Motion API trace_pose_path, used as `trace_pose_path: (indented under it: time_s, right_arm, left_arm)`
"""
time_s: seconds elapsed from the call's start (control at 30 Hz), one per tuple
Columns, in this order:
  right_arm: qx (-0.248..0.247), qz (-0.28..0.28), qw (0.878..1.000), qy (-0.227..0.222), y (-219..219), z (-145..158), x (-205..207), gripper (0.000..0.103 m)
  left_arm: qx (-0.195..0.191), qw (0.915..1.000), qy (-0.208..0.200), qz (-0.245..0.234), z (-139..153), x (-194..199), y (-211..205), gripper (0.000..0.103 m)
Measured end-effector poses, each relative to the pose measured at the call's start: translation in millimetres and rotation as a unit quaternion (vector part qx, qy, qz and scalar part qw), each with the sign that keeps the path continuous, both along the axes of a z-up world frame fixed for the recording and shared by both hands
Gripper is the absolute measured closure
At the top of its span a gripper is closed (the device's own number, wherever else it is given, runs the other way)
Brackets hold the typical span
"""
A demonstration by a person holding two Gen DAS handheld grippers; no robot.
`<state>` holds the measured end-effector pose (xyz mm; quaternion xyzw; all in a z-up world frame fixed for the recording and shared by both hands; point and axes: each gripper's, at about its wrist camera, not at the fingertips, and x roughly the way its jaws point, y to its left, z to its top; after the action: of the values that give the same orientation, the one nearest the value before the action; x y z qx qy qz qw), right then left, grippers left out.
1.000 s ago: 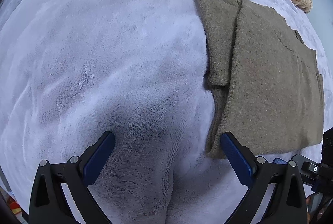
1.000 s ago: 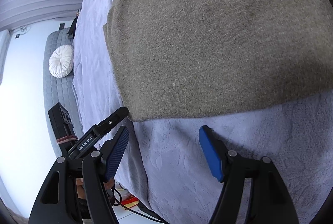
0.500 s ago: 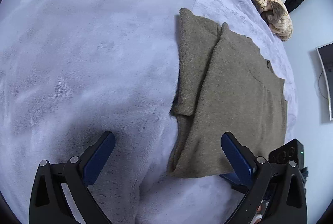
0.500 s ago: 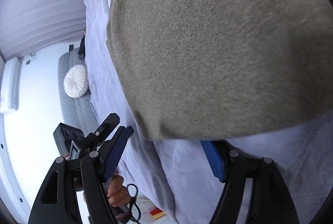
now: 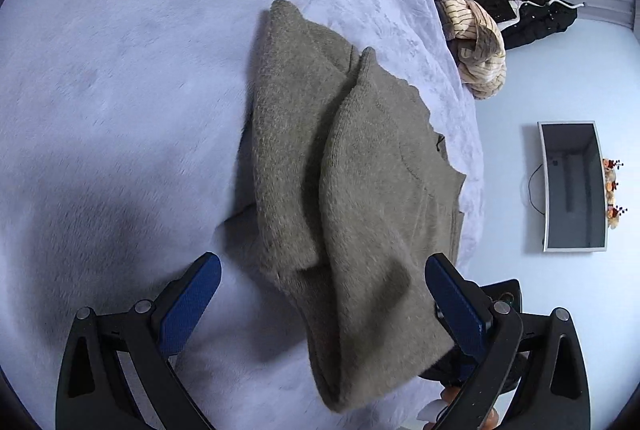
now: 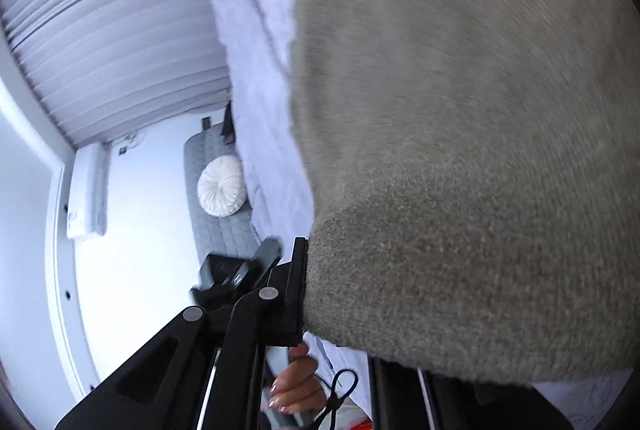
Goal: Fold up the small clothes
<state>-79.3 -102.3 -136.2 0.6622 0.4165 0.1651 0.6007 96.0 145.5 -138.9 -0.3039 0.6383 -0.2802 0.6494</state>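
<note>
An olive-brown knit sweater (image 5: 360, 190) is lying partly folded on the lavender blanket of the bed (image 5: 120, 70), its near corner lifting. The left gripper (image 5: 322, 290) is hovering with fingers spread wide around that corner, while the right gripper (image 6: 340, 310) is pinching the sweater's hem.

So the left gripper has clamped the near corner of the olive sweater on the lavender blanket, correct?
Not the left. The left gripper is open, its blue pads wide apart either side of the olive sweater on the lavender blanket. The right wrist view shows the right gripper with the sweater's corner bunched between its jaws, so it appears to hold it.
</note>
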Motion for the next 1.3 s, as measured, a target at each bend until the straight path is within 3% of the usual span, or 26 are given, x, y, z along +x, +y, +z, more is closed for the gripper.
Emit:
trace_pose_path:
  time_s: [0.23,0.37,0.47,0.53,0.6,0.67,0.77,0.83,0.87,0.9,0.97,1.03,1.13,1.23,1.3]
  right_arm:
    - [-0.028,0.027,0.999,-0.025,-4,22,0,0.094]
    - [-0.053,0.057,0.997,-0.01,-3,16,0,0.094]
    - [-0.092,0.113,0.989,0.022,3,11,-6,0.089]
    - [-0.125,0.16,0.978,0.042,8,8,-16,0.075]
    - [-0.155,0.19,0.968,0.049,5,13,-24,0.037]
    - [-0.176,0.199,0.963,0.04,-9,23,-35,0.036]
    - [-0.221,0.173,0.959,0.03,-40,44,-36,0.038]
    - [-0.265,0.142,0.953,0.03,-65,54,-29,0.057]
    - [-0.285,0.131,0.949,0.034,-74,56,-19,0.079]
    - [-0.302,0.123,0.944,0.04,-82,57,-19,0.093]
    - [-0.348,0.115,0.929,0.048,-91,58,-5,0.095]
    - [-0.398,0.127,0.908,0.041,-89,57,14,0.095]
    - [-0.436,0.166,0.884,0.042,-82,44,32,0.095]
    - [-0.466,0.198,0.861,0.048,-72,26,37,0.095]
    - [-0.462,0.193,0.864,0.047,-75,29,36,0.095]
  left_arm:
    - [-0.05,0.9986,-0.007,-0.016,1,41,-35,0.001]
    - [-0.002,0.9982,-0.02,-0.056,1,45,-67,0.002]
    - [0.053,0.9953,-0.025,-0.077,-5,42,-77,0.019]
    - [0.072,0.9937,-0.024,-0.082,-9,40,-77,0.027]
    - [0.082,0.9926,-0.028,-0.085,-9,37,-76,0.027]
    - [0.097,0.9906,-0.035,-0.09,-8,36,-79,0.027]
    - [0.124,0.9861,-0.044,-0.101,-8,35,-86,0.027]
    - [0.14,0.9832,-0.051,-0.104,-7,33,-88,0.027]
    - [0.15,0.9817,-0.056,-0.103,-6,33,-89,0.03]
    - [0.161,0.98,-0.061,-0.099,-5,32,-89,0.037]
    - [0.181,0.9766,-0.066,-0.095,-4,32,-92,0.062]
    - [0.183,0.9767,-0.07,-0.088,-1,31,-91,0.07]
    - [0.2,0.9716,-0.089,-0.09,7,28,-93,0.085]
    - [0.195,0.9718,-0.104,-0.082,26,23,-93,0.087]
    - [0.175,0.9728,-0.127,-0.085,48,19,-97,0.087]
